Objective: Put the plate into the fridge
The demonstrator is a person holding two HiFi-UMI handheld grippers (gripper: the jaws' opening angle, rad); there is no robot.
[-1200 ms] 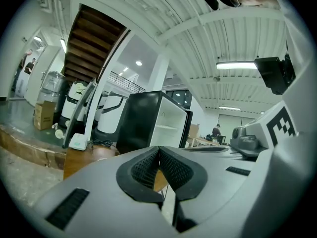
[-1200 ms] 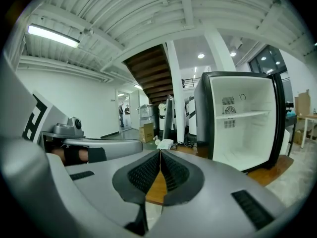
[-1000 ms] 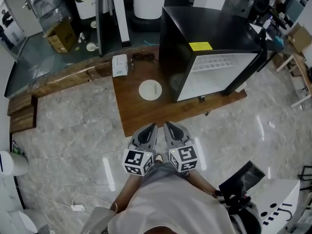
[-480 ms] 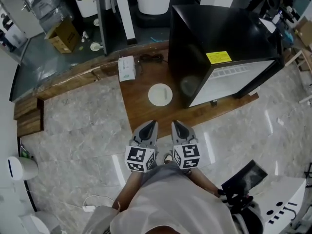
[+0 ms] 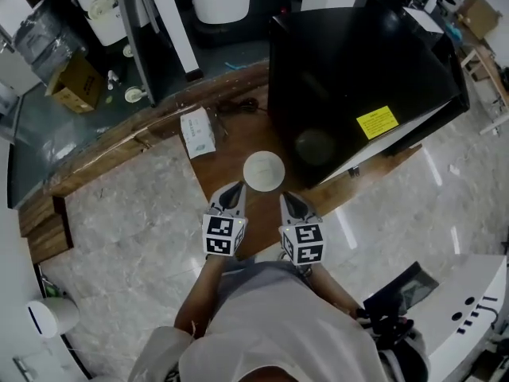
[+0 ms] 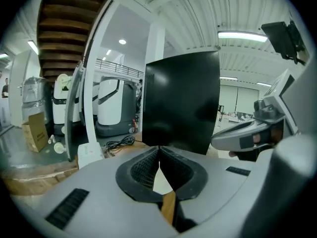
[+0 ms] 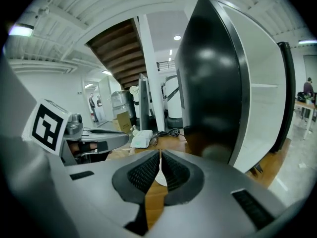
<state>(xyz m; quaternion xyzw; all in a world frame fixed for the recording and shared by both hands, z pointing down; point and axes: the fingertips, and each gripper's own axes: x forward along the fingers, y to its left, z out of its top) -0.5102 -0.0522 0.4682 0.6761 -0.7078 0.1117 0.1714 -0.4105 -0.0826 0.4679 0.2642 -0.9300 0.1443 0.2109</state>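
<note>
A small white plate [image 5: 264, 170] lies on the wooden table [image 5: 231, 153], just in front of the black fridge [image 5: 358, 62]. The fridge's white inside [image 7: 262, 98] shows on its open front. My left gripper [image 5: 235, 188] is shut and empty over the table's near edge, just left of the plate. My right gripper [image 5: 286, 199] is shut and empty just right of it. In the left gripper view the closed tips [image 6: 158, 148] point at the fridge [image 6: 183, 103]. The plate [image 7: 159, 178] shows pale behind the shut right gripper [image 7: 160, 152].
A white box [image 5: 196, 132] and a black cable [image 5: 238, 104] lie at the table's far left. A cardboard box [image 5: 70, 82] and white machines stand beyond the wooden ledge. Marble floor surrounds the table; a black and white device [image 5: 398, 301] sits at my right.
Both grippers have moved forward from over the floor to the table's near edge, now flanking the plate. Their jaws stayed shut. The plate and fridge have not moved on the table.
</note>
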